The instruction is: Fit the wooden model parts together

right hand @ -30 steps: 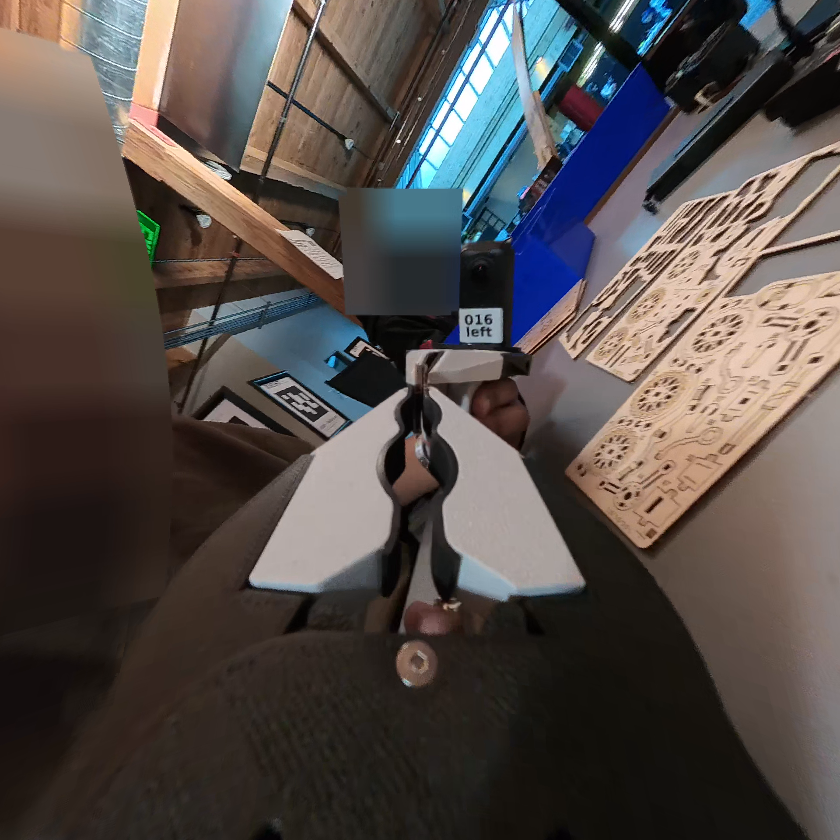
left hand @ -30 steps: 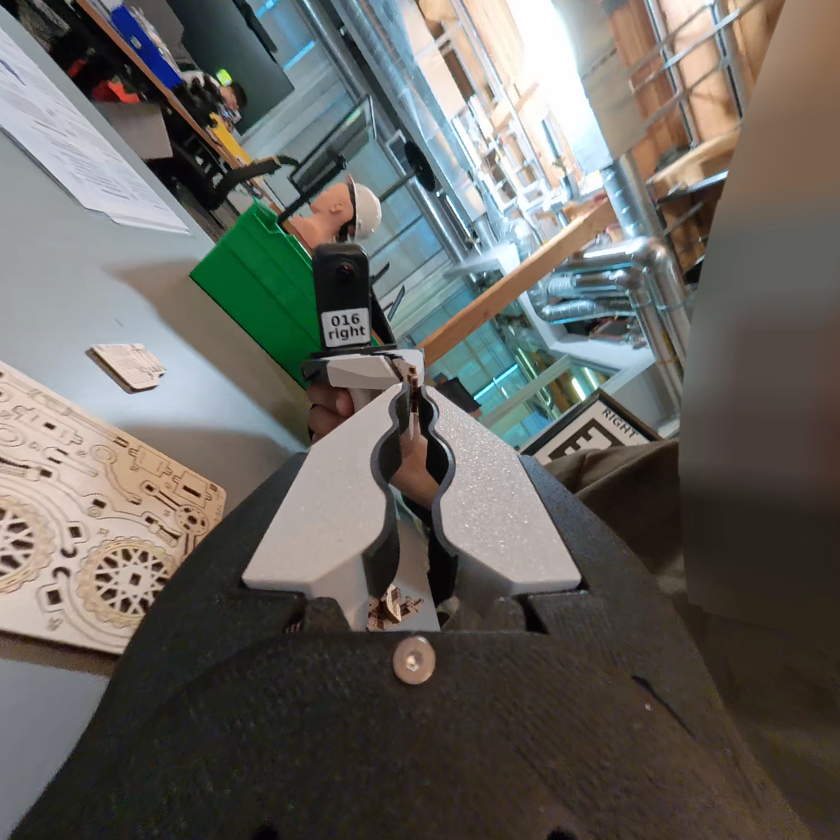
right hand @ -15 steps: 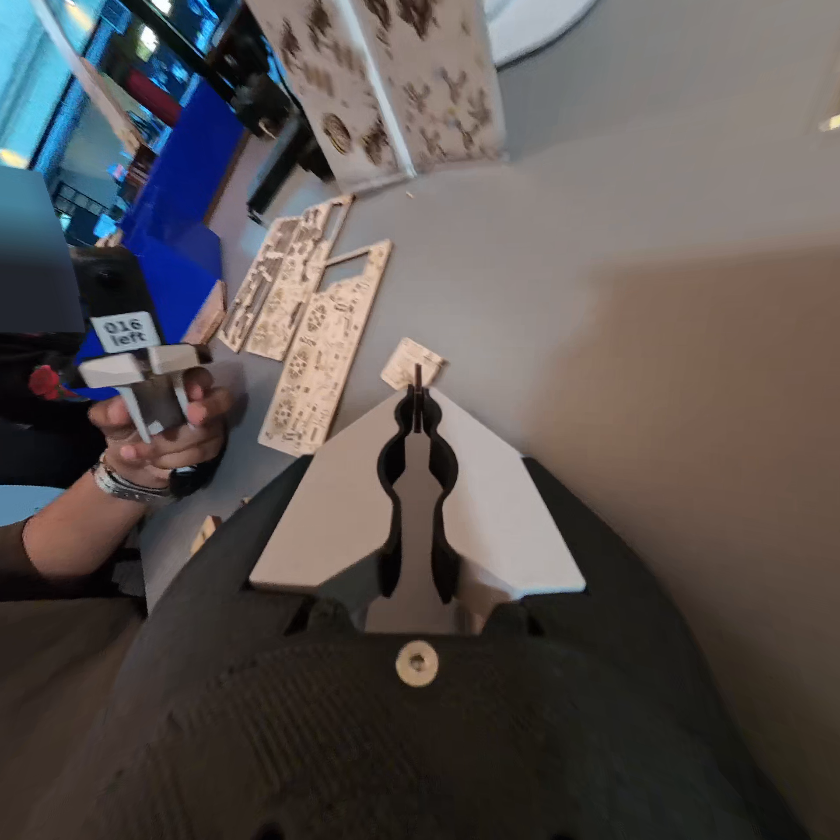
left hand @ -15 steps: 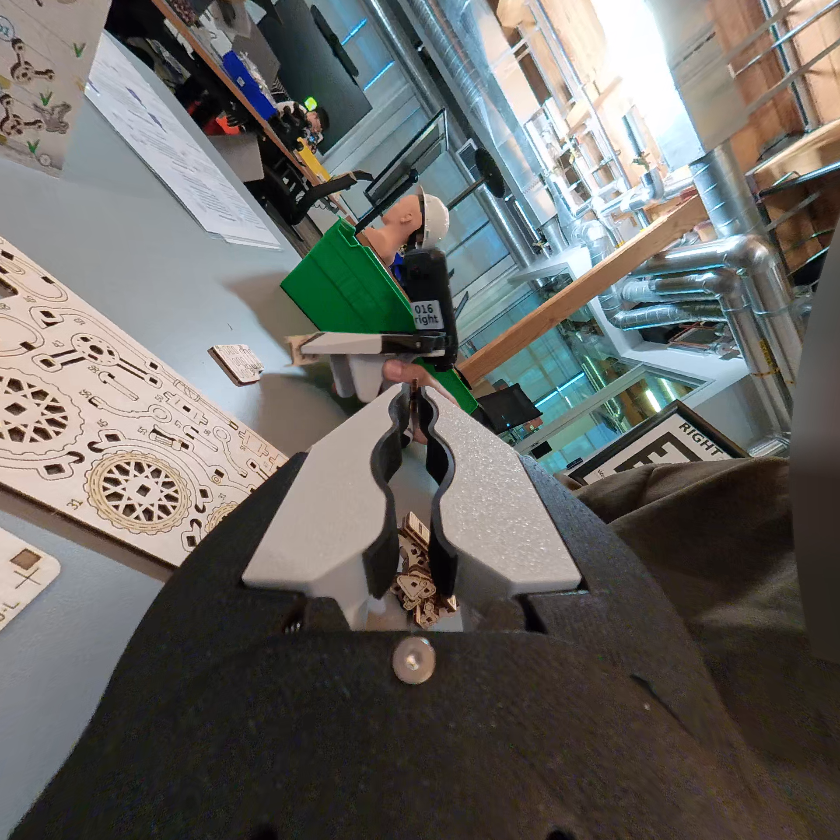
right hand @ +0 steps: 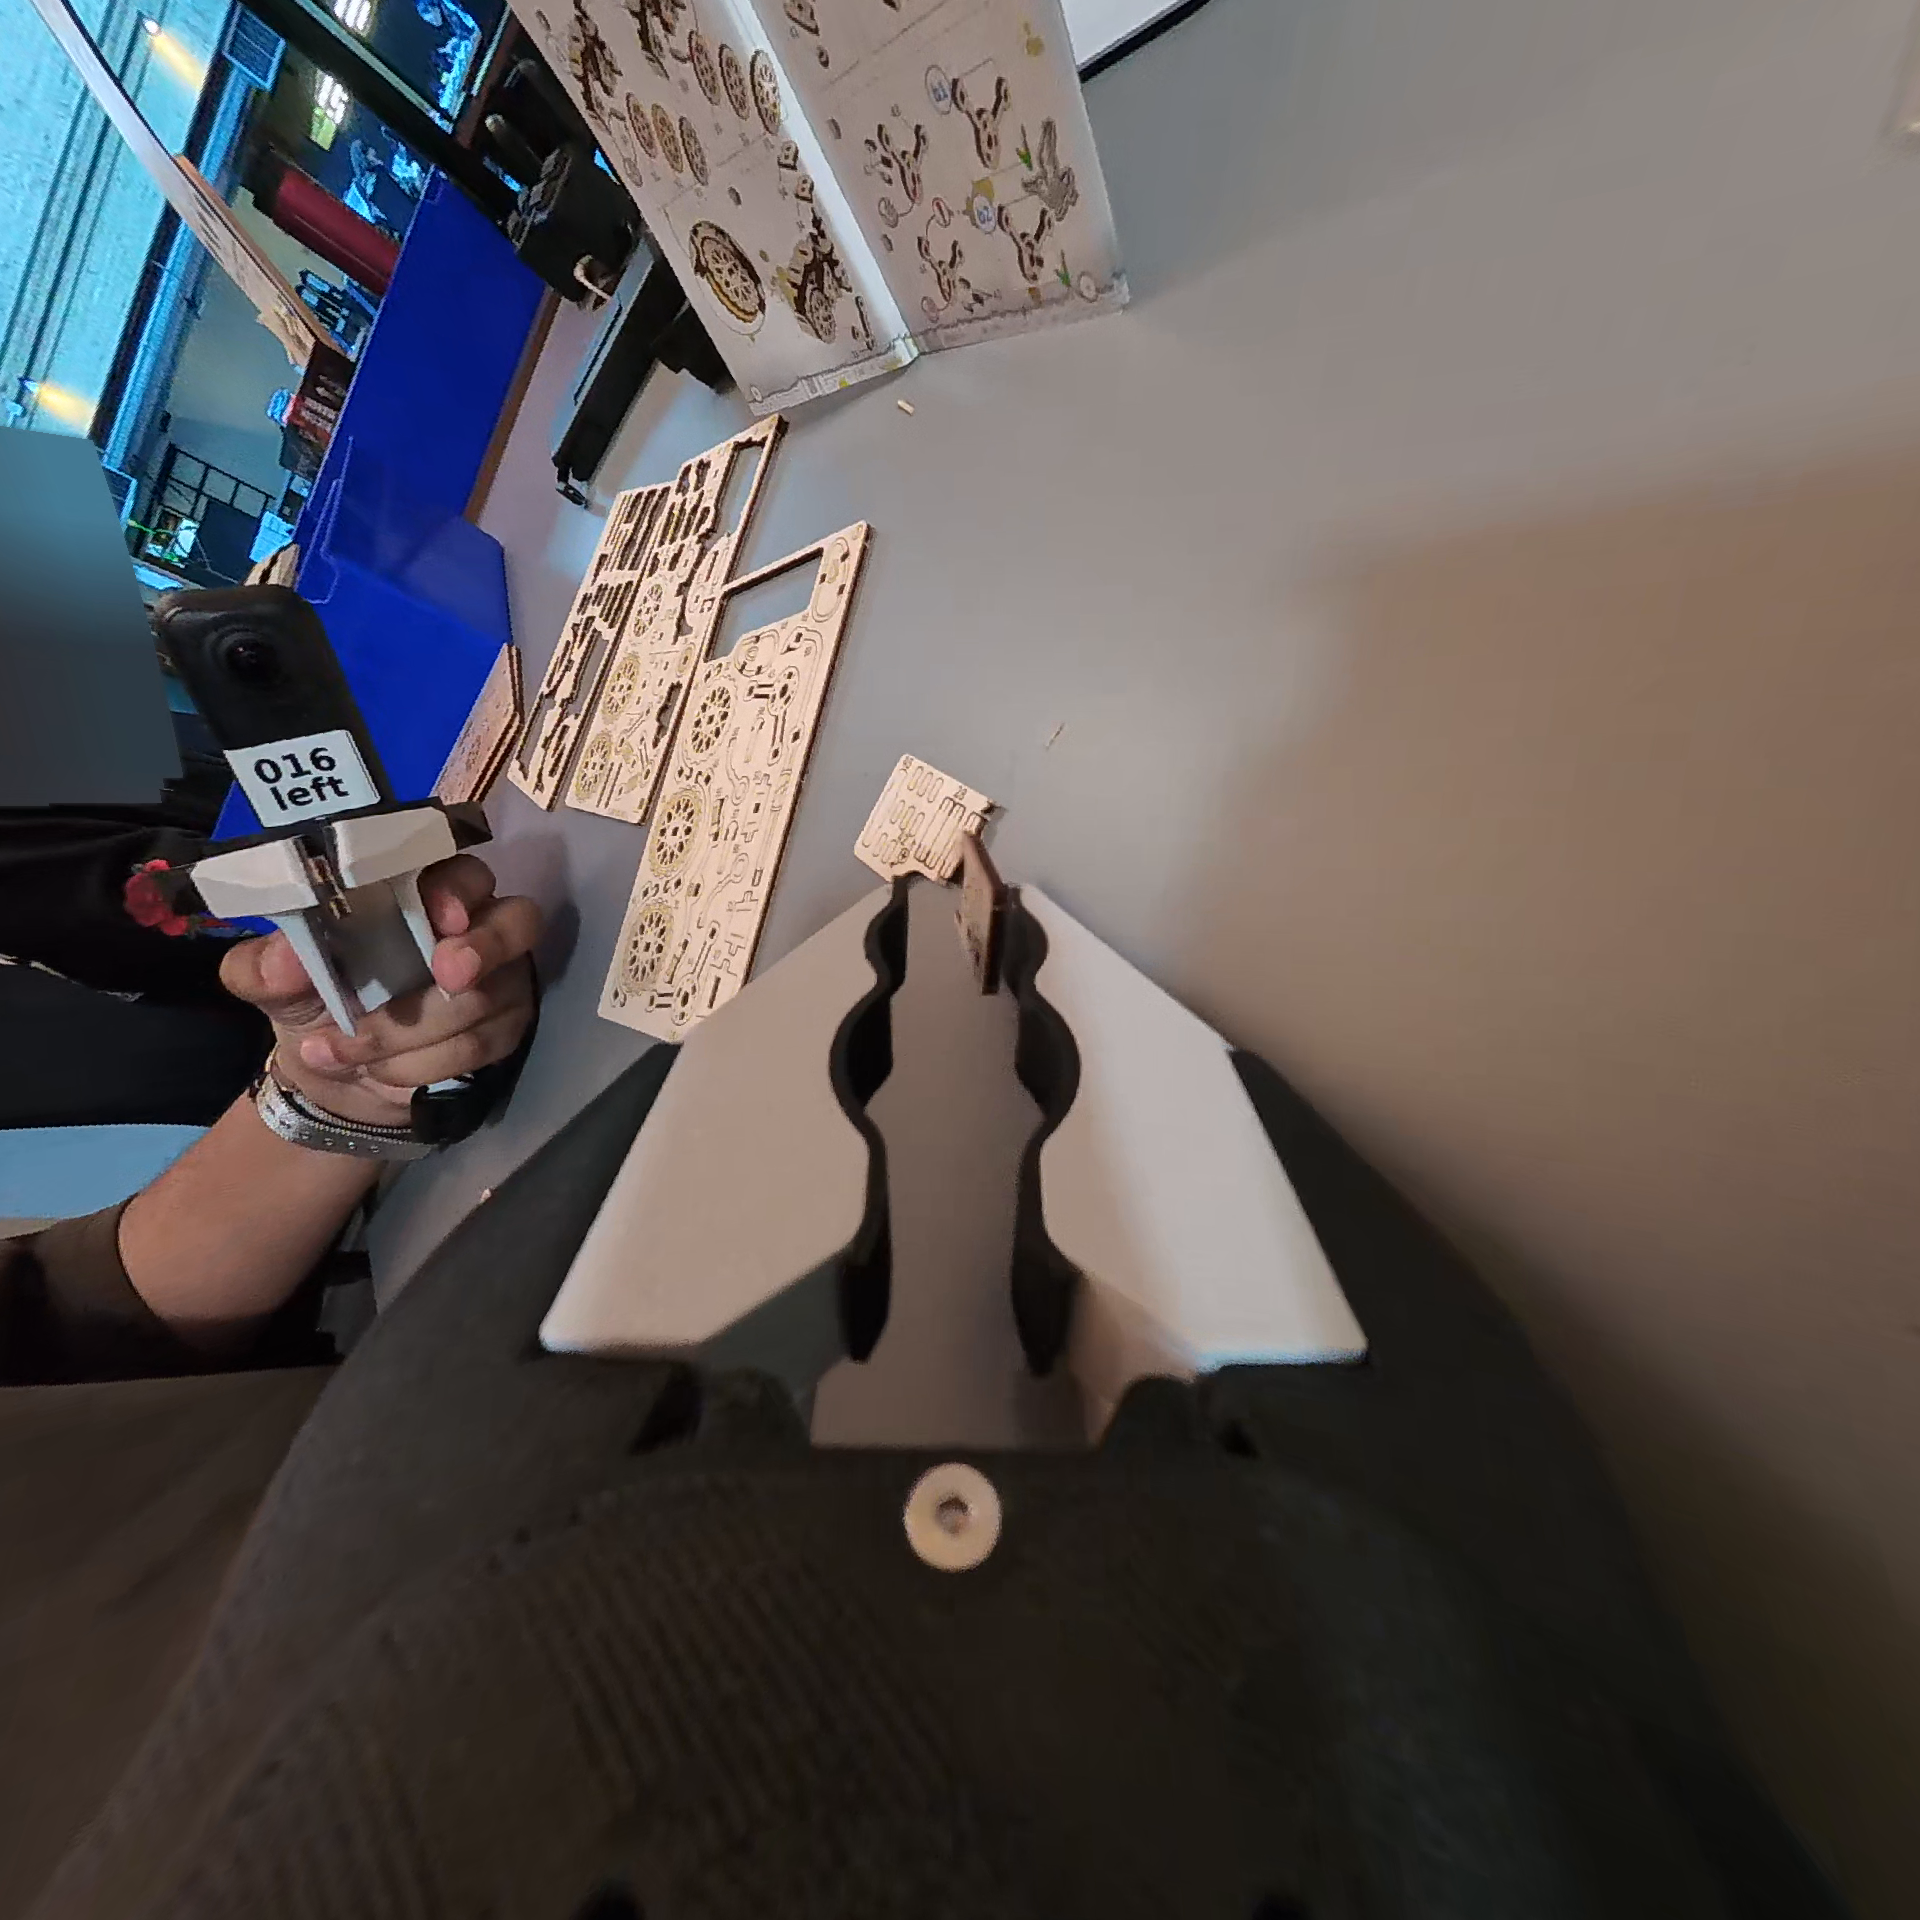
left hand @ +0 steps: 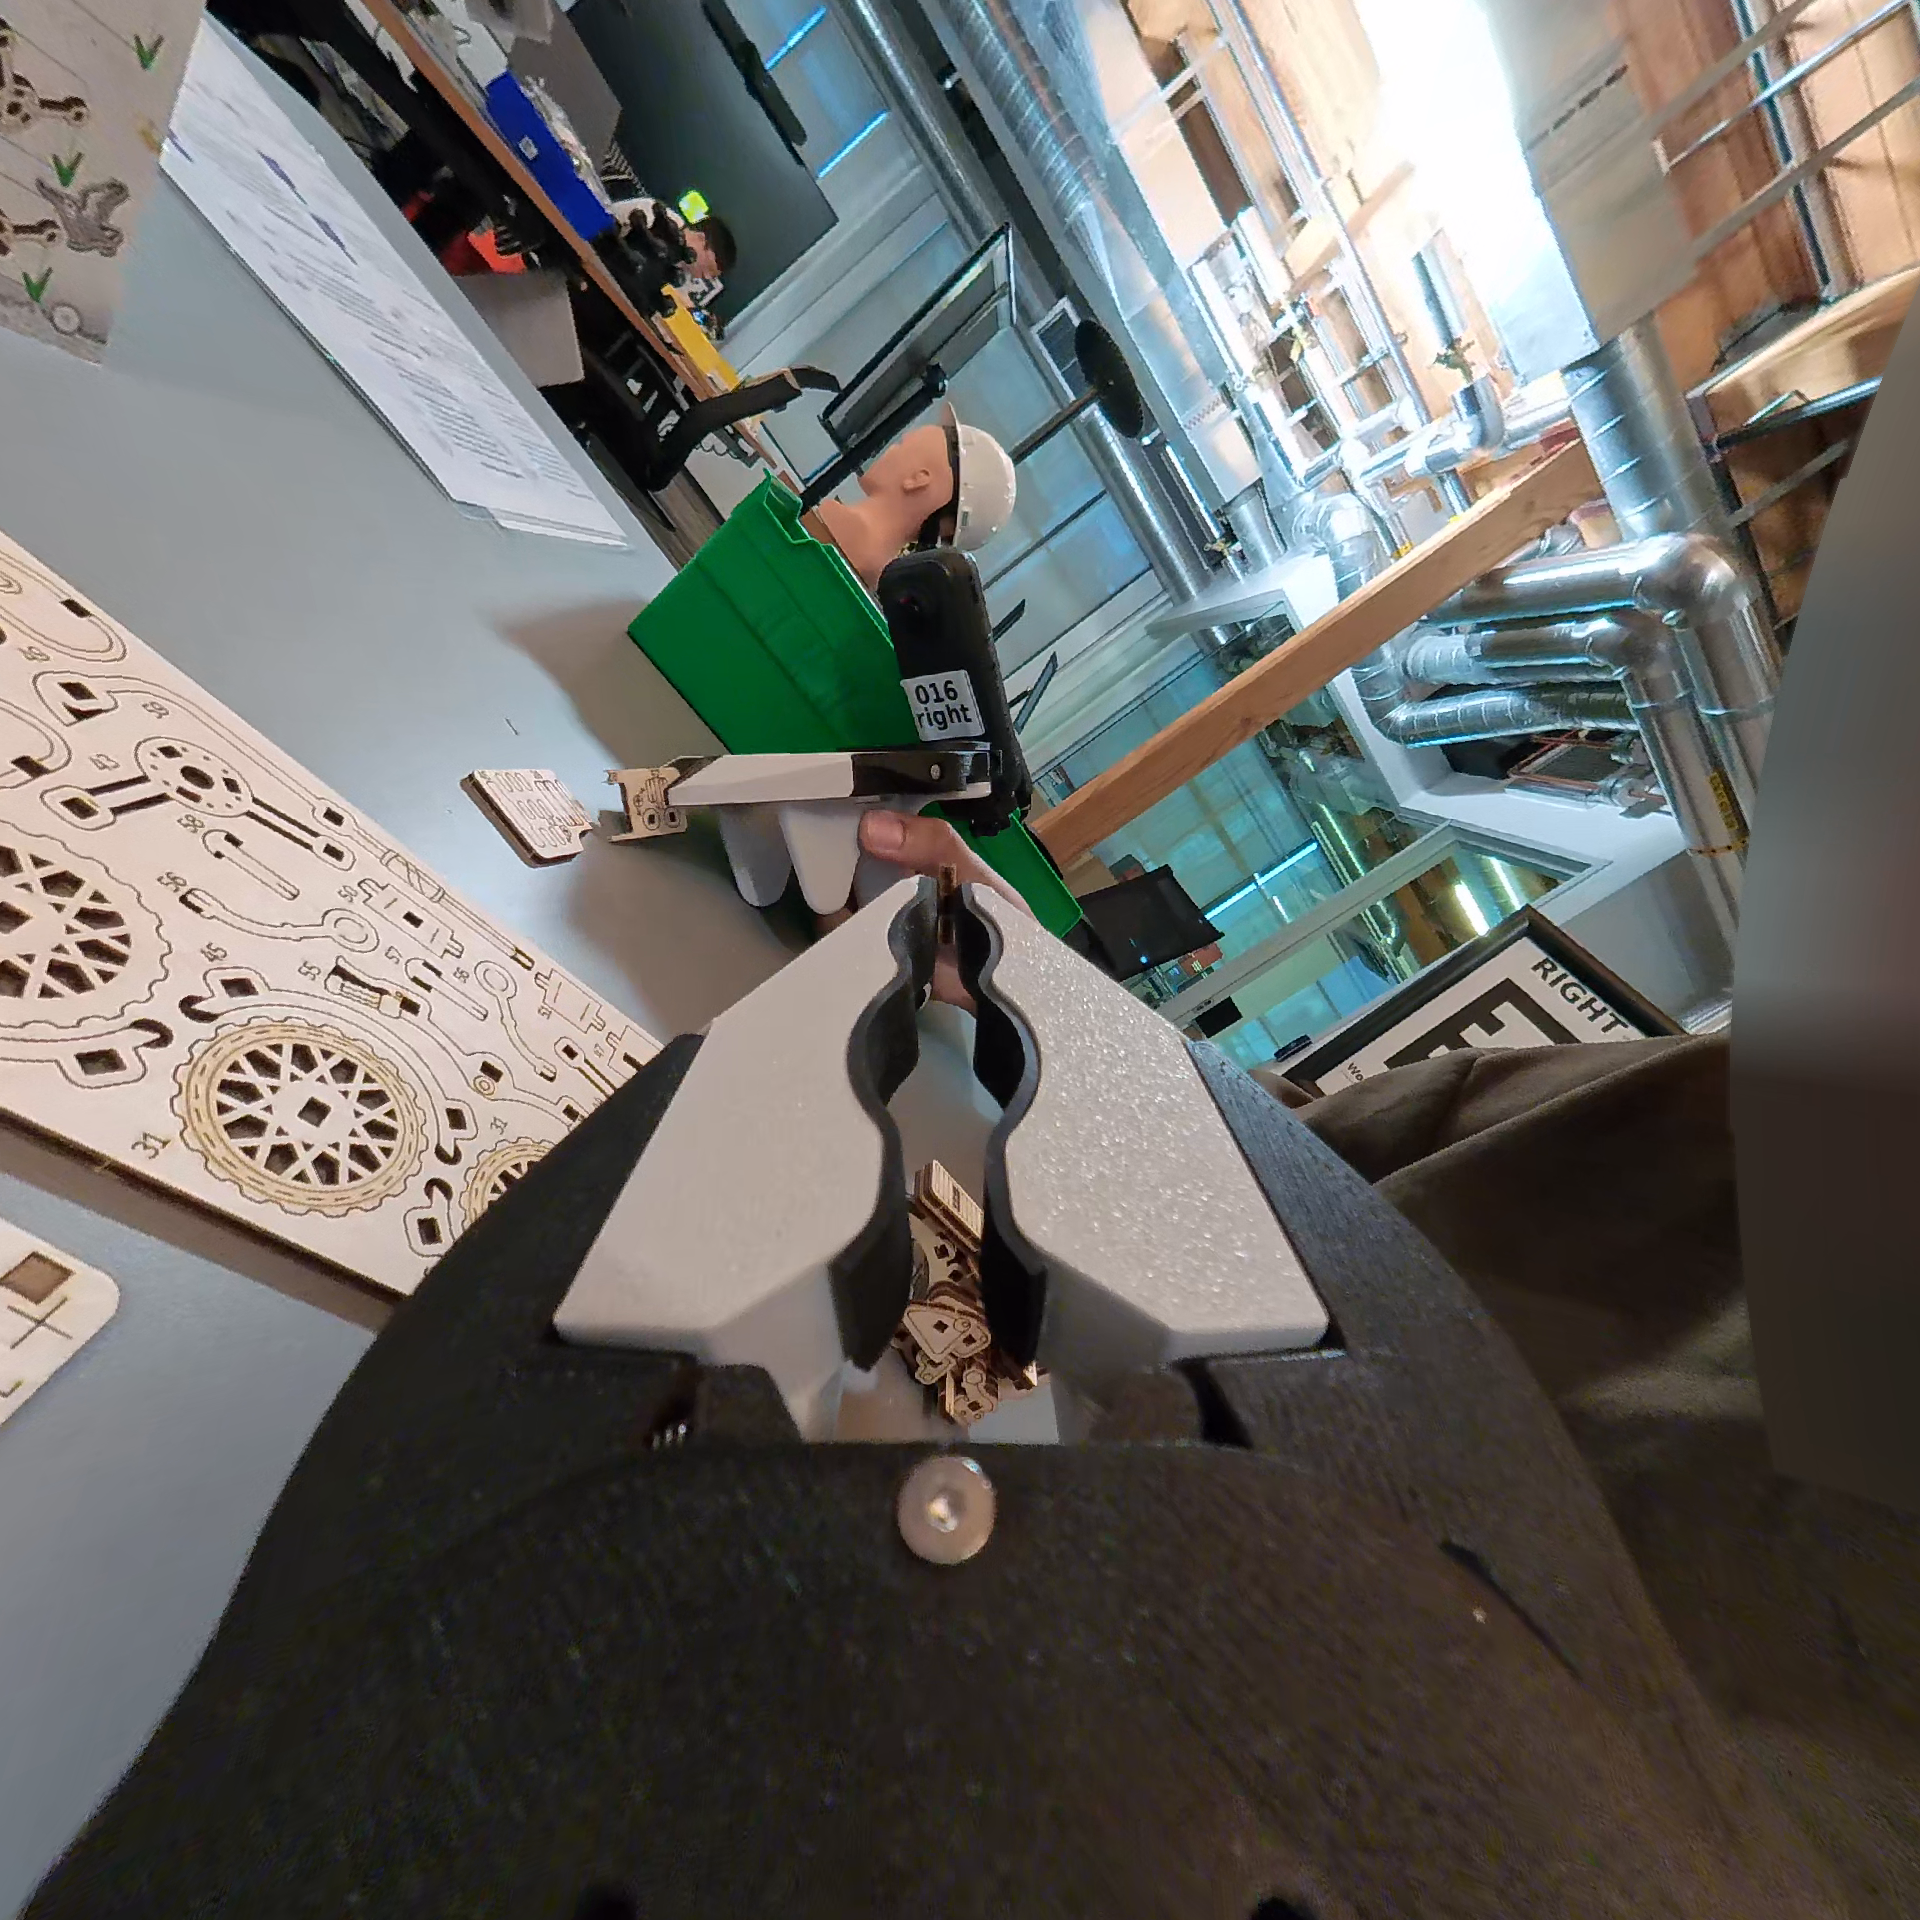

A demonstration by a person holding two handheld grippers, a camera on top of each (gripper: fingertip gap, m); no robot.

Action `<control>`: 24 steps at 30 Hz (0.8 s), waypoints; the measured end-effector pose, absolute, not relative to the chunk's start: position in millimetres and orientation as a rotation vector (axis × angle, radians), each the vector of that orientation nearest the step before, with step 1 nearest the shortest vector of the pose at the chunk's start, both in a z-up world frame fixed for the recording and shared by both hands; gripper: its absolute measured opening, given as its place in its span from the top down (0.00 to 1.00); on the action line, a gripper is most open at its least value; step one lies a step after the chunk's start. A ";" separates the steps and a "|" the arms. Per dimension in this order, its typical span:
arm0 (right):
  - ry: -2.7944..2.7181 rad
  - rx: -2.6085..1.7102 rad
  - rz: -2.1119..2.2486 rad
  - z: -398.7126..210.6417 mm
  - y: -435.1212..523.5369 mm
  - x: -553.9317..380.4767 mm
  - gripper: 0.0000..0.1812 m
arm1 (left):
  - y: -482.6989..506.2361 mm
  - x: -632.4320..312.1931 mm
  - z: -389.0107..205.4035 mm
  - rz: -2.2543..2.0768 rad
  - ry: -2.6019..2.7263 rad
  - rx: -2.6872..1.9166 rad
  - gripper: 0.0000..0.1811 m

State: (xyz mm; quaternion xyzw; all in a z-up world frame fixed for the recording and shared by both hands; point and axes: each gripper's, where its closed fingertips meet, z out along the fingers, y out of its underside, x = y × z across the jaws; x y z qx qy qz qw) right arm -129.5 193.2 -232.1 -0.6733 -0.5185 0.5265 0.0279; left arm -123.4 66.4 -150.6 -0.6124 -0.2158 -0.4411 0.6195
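Observation:
My left gripper [left hand: 943, 906] is shut on a thin wooden part [left hand: 945, 920] held edge-on at its tips, above the table; it also shows in the right wrist view [right hand: 322, 868]. My right gripper [right hand: 956, 899] has its jaws apart, low over the grey table [right hand: 1351, 520]. A small flat wooden part [right hand: 982, 914] leans against its right finger. In the left wrist view that part [left hand: 649, 805] sticks out of the right gripper's tip [left hand: 681, 795], next to a small wooden card [left hand: 525, 810] lying on the table.
Laser-cut wooden sheets [right hand: 717, 790] [right hand: 623, 644] lie left of the card; one also shows in the left wrist view [left hand: 208, 935]. Loose wooden parts [left hand: 945, 1320] are piled under my left fingers. Instruction sheets [right hand: 883, 187] stand at the back. A green crate [left hand: 790, 665] and a blue box [right hand: 416, 499] flank the table. The left gripper's tips are roughly 15 cm from the right gripper's.
My right gripper swung away from the left one, down to the table by the small card, and its jaws opened. My left gripper stays shut on its part.

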 end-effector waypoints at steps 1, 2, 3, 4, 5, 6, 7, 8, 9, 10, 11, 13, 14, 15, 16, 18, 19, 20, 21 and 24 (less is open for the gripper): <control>-1.598 -2.078 1.619 -232.1 193.6 -129.6 0.91 | 66.4 -123.4 -150.6 -1.016 -0.497 -1.408 1.00; -1.597 -2.075 1.611 -232.0 194.3 -129.8 0.90 | 66.5 -123.5 -150.5 -1.017 -0.497 -1.408 1.00; -1.596 -2.068 1.600 -231.8 195.4 -130.2 0.89 | 66.4 -123.5 -150.6 -1.018 -0.498 -1.407 1.00; -1.595 -2.055 1.583 -231.1 197.2 -130.9 0.88 | 66.5 -123.3 -150.6 -1.020 -0.498 -1.407 1.00; -1.595 -2.032 1.573 -229.3 198.7 -131.9 0.85 | 66.5 -123.0 -150.6 -1.022 -0.497 -1.407 1.00; -1.597 -2.000 1.575 -226.1 199.5 -133.0 0.82 | 66.6 -122.7 -150.6 -1.025 -0.496 -1.408 1.00; -1.595 -1.963 1.581 -222.0 200.5 -134.3 0.79 | 66.7 -122.4 -150.8 -1.026 -0.495 -1.409 1.00; -1.591 -1.923 1.585 -217.5 201.8 -135.5 0.76 | 66.7 -122.3 -150.9 -1.027 -0.495 -1.410 1.00; -1.593 -1.877 1.583 -213.0 203.0 -136.3 0.75 | 66.7 -122.2 -150.9 -1.027 -0.494 -1.410 1.00; -1.608 -1.827 1.569 -209.1 203.7 -136.5 0.75 | 66.8 -122.2 -150.8 -1.028 -0.494 -1.410 1.00; -1.635 -1.770 1.541 -206.1 203.7 -136.3 0.74 | 66.7 -122.3 -150.8 -1.029 -0.495 -1.409 1.00; -1.736 -1.646 1.442 -204.8 201.2 -133.8 0.76 | 66.7 -122.6 -150.7 -1.031 -0.496 -1.407 1.00; -1.798 -1.590 1.363 -208.3 200.4 -132.0 0.77 | 66.6 -122.7 -150.7 -1.031 -0.497 -1.406 1.00; -1.873 -1.532 1.286 -214.1 198.1 -129.3 0.81 | 66.7 -122.6 -150.6 -1.032 -0.497 -1.406 1.00; -1.944 -1.485 1.205 -222.0 196.4 -126.6 0.83 | 66.6 -122.7 -150.7 -1.032 -0.497 -1.406 1.00; -2.021 -1.448 1.076 -234.6 196.6 -124.6 0.85 | 66.7 -122.6 -150.7 -1.033 -0.497 -1.406 1.00; -2.041 -1.433 1.065 -236.1 194.5 -124.1 0.84 | 66.6 -122.6 -150.7 -1.034 -0.497 -1.406 1.00; -2.048 -1.429 1.063 -236.6 193.6 -123.8 0.84 | 66.6 -122.6 -150.6 -1.035 -0.497 -1.405 1.00; -2.055 -1.431 1.069 -237.0 193.0 -123.6 0.83 | 66.7 -122.5 -150.6 -1.036 -0.498 -1.404 1.00; -2.049 -1.478 1.075 -239.2 196.0 -124.7 0.83 | 67.3 -122.7 -151.1 -1.039 -0.501 -1.404 1.00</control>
